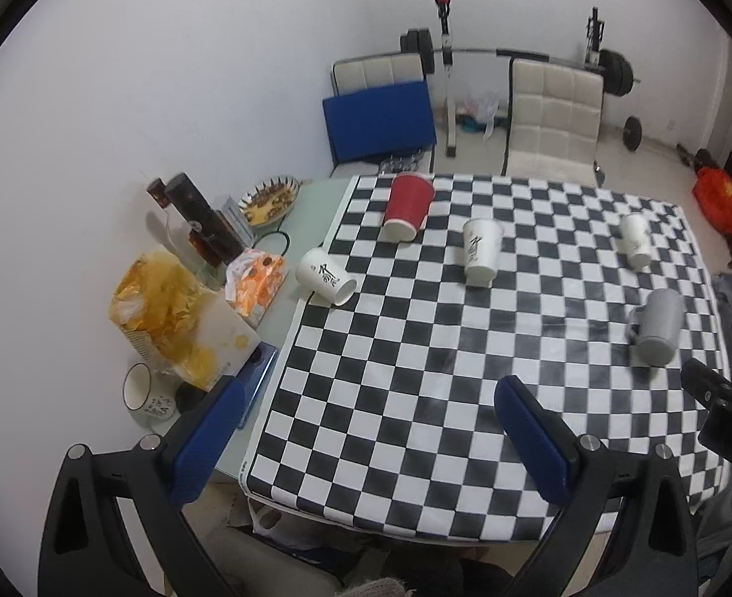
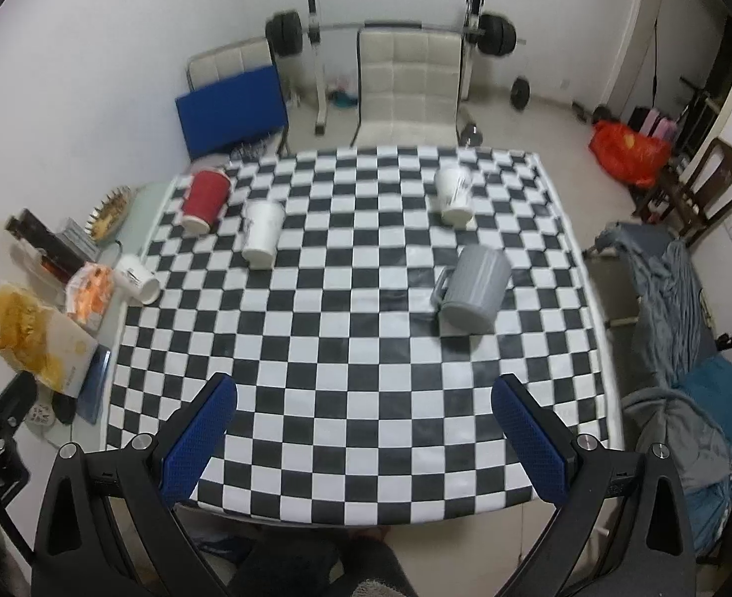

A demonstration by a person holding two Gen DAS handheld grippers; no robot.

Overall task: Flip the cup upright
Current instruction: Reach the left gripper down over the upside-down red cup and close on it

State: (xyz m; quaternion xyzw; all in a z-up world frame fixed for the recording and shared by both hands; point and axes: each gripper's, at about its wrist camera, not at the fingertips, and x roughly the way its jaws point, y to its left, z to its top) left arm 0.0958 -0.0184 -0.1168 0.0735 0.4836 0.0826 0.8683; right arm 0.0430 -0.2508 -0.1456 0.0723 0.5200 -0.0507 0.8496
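Note:
Several cups stand or lie on the checkered tablecloth (image 1: 415,373). A red paper cup (image 1: 408,205) (image 2: 206,199) stands upside down at the far left. Two white paper cups (image 1: 481,251) (image 1: 636,239) stand upside down; they also show in the right wrist view (image 2: 262,240) (image 2: 455,195). Another white cup (image 1: 326,276) (image 2: 138,277) lies on its side at the cloth's left edge. A grey mug (image 1: 659,326) (image 2: 475,292) stands upside down on the right. My left gripper (image 1: 370,398) and right gripper (image 2: 366,395) are open and empty above the near edge.
Left of the cloth are snack bags (image 1: 176,318), a dark box (image 1: 201,219), a plate of food (image 1: 271,199) and a small mug (image 1: 147,393). Two chairs (image 2: 408,84) and a barbell rack (image 2: 316,25) stand beyond the table. Clothes (image 2: 674,308) lie on the right.

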